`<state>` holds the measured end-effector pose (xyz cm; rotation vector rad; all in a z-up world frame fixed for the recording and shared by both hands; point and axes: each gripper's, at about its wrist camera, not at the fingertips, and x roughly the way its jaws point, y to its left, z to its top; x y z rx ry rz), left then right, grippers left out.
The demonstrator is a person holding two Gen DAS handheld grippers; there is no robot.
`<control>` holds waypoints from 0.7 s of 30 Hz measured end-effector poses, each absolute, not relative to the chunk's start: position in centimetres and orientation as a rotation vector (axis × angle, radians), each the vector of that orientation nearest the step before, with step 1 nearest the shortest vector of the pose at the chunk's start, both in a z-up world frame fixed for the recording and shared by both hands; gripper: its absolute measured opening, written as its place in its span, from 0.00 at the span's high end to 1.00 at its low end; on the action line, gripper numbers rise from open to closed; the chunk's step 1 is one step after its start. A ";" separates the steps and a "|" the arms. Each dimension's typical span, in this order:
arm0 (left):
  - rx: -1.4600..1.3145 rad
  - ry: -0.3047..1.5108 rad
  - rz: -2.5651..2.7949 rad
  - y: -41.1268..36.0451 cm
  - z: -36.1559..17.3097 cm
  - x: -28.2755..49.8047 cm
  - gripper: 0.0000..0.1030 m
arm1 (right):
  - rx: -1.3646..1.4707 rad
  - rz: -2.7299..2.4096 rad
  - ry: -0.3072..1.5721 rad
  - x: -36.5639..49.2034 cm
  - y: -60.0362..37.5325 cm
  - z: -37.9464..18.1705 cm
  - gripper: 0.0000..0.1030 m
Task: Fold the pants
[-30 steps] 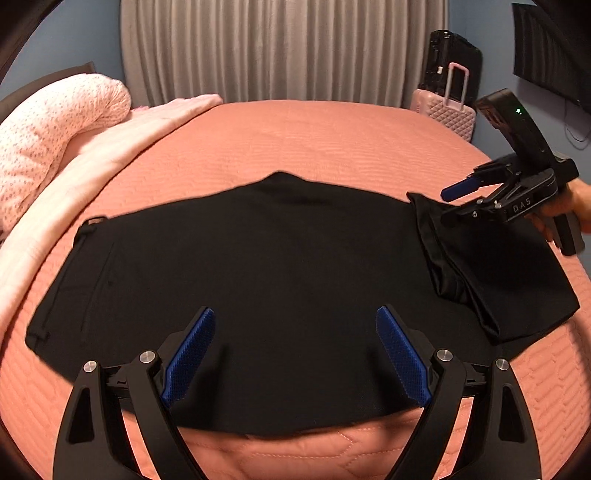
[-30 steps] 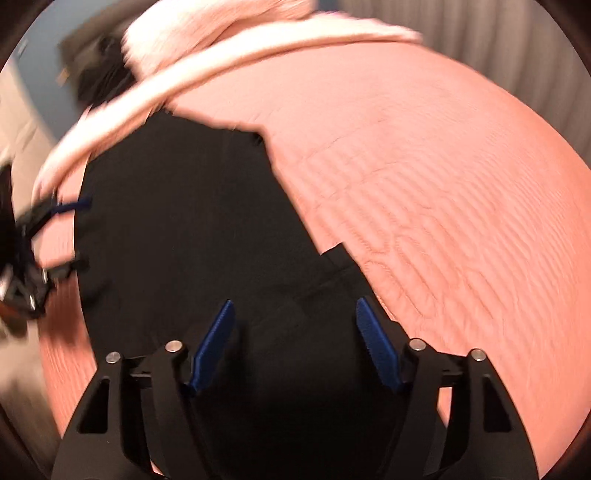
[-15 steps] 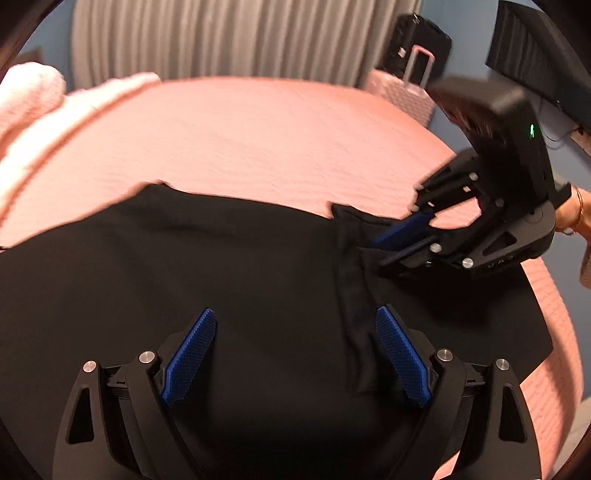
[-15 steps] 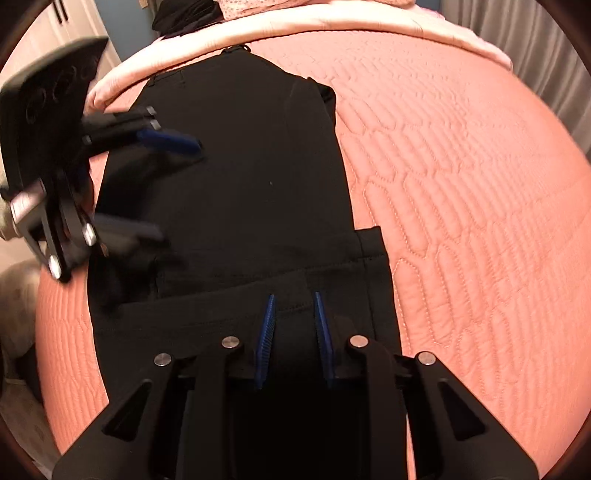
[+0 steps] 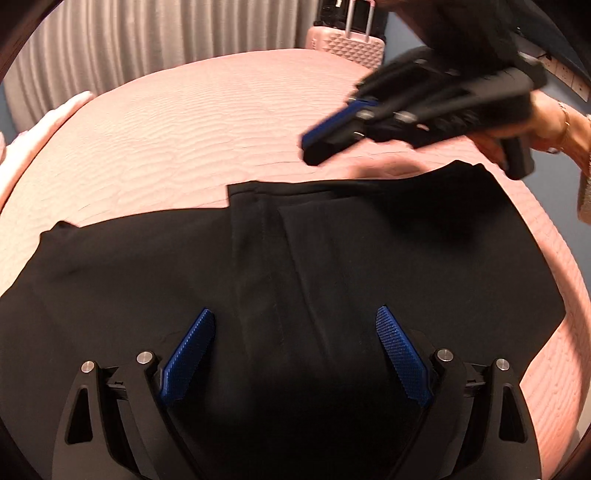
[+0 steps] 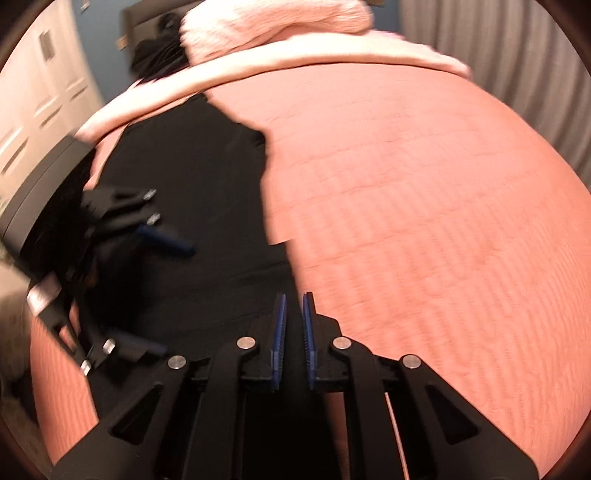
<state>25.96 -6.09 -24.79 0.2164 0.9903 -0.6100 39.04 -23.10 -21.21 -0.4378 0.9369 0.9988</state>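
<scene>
Black pants (image 5: pixel 147 277) lie flat on the pink bedspread (image 5: pixel 184 129), one end folded back with a straight crease (image 5: pixel 258 266). My left gripper (image 5: pixel 295 339) hovers open just above the cloth, the crease between its blue pads (image 5: pixel 188 354). My right gripper (image 5: pixel 314 147), blurred and held by a hand (image 5: pixel 546 122), sits above the pants' far edge with its jaws shut. Pink bedspread shows between its tip and the cloth. In its own view the right gripper (image 6: pixel 293 306) has its pads together over the pants' edge (image 6: pixel 192 177), the slit dark. The left gripper (image 6: pixel 177 301) stands open at the left.
A pale pink blanket (image 6: pixel 277 33) is bunched along the head of the bed, with a dark bundle (image 6: pixel 159 55) beside it. A pink suitcase (image 5: pixel 347 48) stands past the far side, before grey curtains (image 5: pixel 147 48). Cupboard doors (image 6: pixel 37 92) are at the left.
The right gripper's jaws closed from wide apart to shut, and it moved up toward the pants' far edge. The left gripper slid along the pants toward the folded end, still open.
</scene>
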 end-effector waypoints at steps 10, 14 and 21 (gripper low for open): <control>0.073 0.966 -0.694 -4.2 -24.1 25.3 0.16 | -0.477 1.098 1.014 37.6 -22.2 -22.3 0.64; 0.031 0.948 -0.643 -4.2 -23.4 27.0 0.16 | -0.531 1.133 1.009 36.1 -22.4 -23.0 0.64; 0.021 1.010 -0.664 -6.6 -24.4 30.1 0.16 | -0.529 1.171 0.906 34.7 -22.8 -21.4 0.65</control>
